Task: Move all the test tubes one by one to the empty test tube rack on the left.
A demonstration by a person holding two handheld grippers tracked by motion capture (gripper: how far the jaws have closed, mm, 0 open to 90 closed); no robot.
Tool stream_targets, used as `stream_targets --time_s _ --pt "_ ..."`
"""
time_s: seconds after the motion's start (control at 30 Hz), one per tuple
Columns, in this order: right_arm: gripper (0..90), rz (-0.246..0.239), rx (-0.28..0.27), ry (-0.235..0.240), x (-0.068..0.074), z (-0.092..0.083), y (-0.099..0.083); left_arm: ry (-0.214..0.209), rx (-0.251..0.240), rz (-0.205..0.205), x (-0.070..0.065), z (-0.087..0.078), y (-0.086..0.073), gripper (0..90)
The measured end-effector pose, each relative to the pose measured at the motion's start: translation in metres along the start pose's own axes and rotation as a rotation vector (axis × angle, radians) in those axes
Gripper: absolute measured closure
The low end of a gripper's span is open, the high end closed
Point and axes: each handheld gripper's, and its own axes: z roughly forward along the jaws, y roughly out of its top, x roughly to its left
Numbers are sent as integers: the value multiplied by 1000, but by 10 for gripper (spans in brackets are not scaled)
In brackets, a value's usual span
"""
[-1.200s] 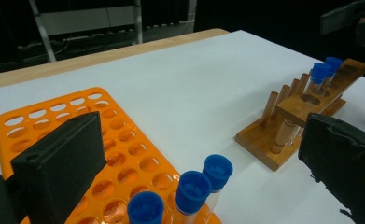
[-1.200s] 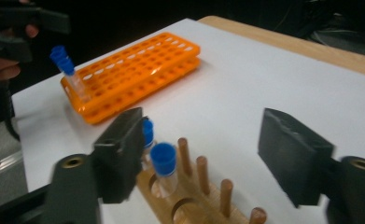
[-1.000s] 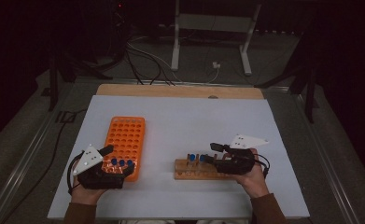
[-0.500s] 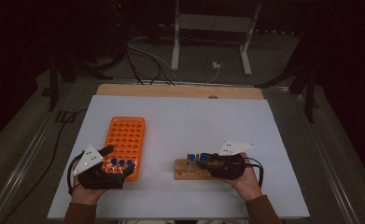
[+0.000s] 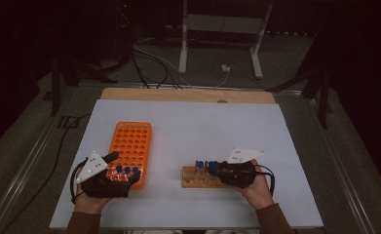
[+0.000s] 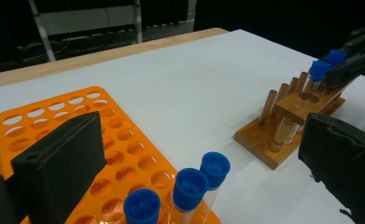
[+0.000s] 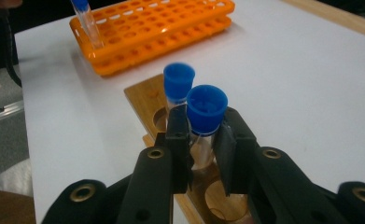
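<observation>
On the white table top [image 5: 193, 126], the right gripper [image 7: 201, 135] has just been closing its jaws and now clamps a clear blue-capped test tube [image 7: 206, 112] standing in the low wooden tube rack [image 5: 198, 177]; a second blue-capped tube [image 7: 178, 84] stands just behind it in the same rack. Well apart to the left, the left gripper [image 5: 122, 178] rests at the near end of the orange plastic many-holed rack [image 5: 131, 141], jaws spread wide beside three blue-capped tubes [image 6: 188, 189] and touching none.
</observation>
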Motion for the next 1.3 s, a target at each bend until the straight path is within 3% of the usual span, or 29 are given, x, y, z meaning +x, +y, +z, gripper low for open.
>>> stream_targets --time_s 0.73,1.1,1.3 --pt "771 36 -61 9 -6 -26 28 -13 6 11 -4 4 6 10" --pt "771 25 -86 -10 -9 -43 47 -42 -3 30 -14 11 20 11" --pt "771 7 -102 -24 -11 -43 66 -58 -8 46 -21 17 32 11"
